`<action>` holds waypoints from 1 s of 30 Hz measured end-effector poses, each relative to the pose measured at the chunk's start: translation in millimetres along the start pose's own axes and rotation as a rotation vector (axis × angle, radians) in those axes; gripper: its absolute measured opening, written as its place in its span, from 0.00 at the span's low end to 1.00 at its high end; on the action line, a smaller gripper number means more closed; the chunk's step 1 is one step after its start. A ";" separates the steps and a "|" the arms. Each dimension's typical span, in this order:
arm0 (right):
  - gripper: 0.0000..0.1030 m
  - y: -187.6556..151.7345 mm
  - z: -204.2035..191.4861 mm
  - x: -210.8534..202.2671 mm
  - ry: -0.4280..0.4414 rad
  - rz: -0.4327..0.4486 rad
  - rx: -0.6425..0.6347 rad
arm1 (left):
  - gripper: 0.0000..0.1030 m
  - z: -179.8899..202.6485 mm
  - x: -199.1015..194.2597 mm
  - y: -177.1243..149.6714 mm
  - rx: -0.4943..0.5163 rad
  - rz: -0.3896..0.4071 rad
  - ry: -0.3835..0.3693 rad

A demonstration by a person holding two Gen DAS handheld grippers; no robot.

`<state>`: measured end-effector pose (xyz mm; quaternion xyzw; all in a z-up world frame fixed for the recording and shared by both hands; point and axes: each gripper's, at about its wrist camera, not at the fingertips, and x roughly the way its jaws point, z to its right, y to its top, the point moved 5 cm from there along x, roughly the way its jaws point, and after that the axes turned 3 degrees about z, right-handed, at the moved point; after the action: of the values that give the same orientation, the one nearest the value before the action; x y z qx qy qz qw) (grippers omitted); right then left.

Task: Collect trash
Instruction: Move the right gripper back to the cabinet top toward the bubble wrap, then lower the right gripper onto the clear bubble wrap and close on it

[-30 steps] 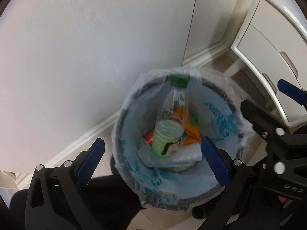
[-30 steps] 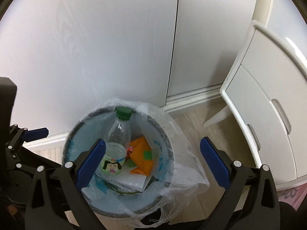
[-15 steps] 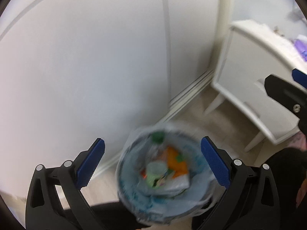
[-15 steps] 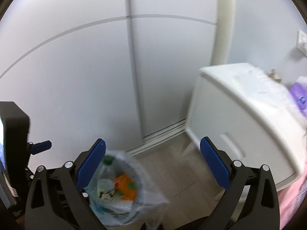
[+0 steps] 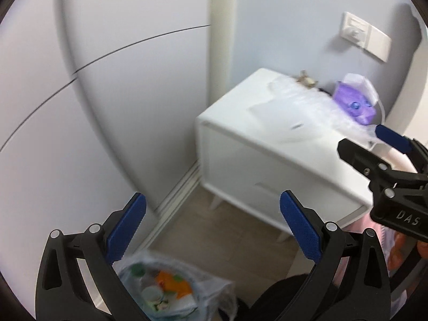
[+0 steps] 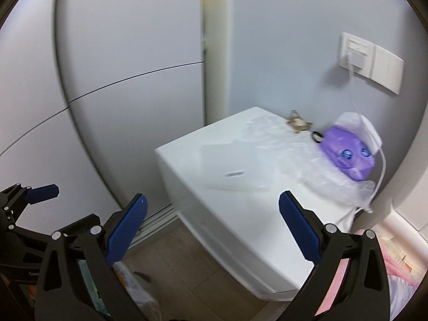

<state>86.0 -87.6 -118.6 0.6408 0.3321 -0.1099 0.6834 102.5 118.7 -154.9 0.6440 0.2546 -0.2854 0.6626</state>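
Plastic-lined trash bin (image 5: 171, 291) w/ bottle & orange scraps is seen near-left on floor. Left claw (image 5: 212, 230) & right claw (image 6: 212, 230) are held wide open, nothing gripped. Crumpled clear plastic (image 6: 302, 157) is spread on white nightstand (image 6: 227, 214), far right.

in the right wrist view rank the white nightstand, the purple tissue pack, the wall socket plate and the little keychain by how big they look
1. White nightstand, largest by far.
2 and 3. Wall socket plate and purple tissue pack look about alike; not ranked.
4. Keychain, smallest.
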 end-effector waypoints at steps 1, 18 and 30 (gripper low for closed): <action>0.93 2.1 8.6 1.4 0.002 -0.006 0.018 | 0.94 7.4 2.0 4.5 0.016 0.002 -0.010; 0.93 15.4 127.5 29.9 -0.140 -0.057 0.050 | 0.94 113.9 79.3 59.5 0.177 -0.024 -0.108; 0.93 18.8 164.7 89.9 -0.148 -0.182 0.133 | 0.94 127.0 120.8 79.9 0.195 -0.058 -0.113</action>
<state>216.2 -216.2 -163.8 0.6421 0.3295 -0.2400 0.6492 240.6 -13.6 -178.3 0.6806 0.2063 -0.3636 0.6017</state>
